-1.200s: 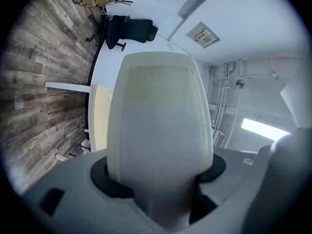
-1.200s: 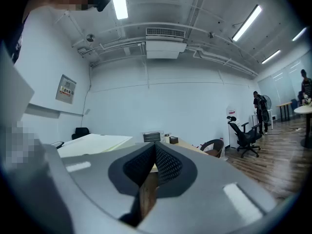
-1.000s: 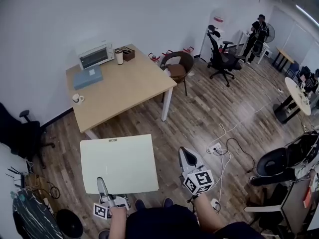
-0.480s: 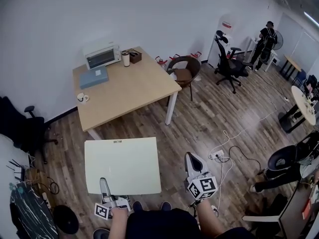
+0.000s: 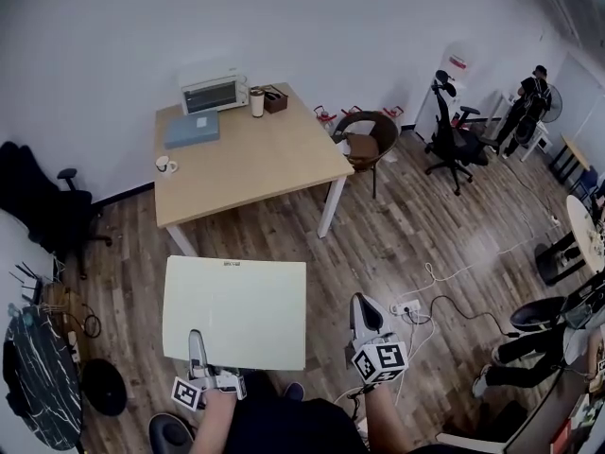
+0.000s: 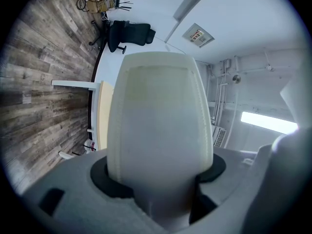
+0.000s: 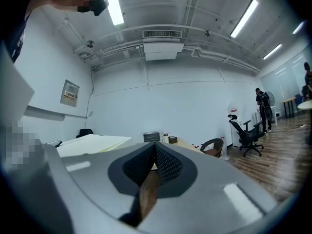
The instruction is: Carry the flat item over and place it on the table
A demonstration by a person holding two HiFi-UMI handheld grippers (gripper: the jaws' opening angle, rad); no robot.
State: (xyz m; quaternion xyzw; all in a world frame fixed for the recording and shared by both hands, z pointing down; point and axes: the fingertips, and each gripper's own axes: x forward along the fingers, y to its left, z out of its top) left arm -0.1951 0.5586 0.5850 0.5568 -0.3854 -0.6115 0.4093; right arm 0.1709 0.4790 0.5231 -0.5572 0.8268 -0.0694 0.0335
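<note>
table (image 5: 255, 159) further right in head view

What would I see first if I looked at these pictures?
Probably the big flat white board, held in the air over the wood floor by the left gripper, which is clamped on its near edge. Next comes the wooden table ahead of it, with a toaster oven at its far corner. The right gripper is shut and empty, at the lower right.

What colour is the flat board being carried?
Pale cream, almost white. The head view shows the board best.
</note>
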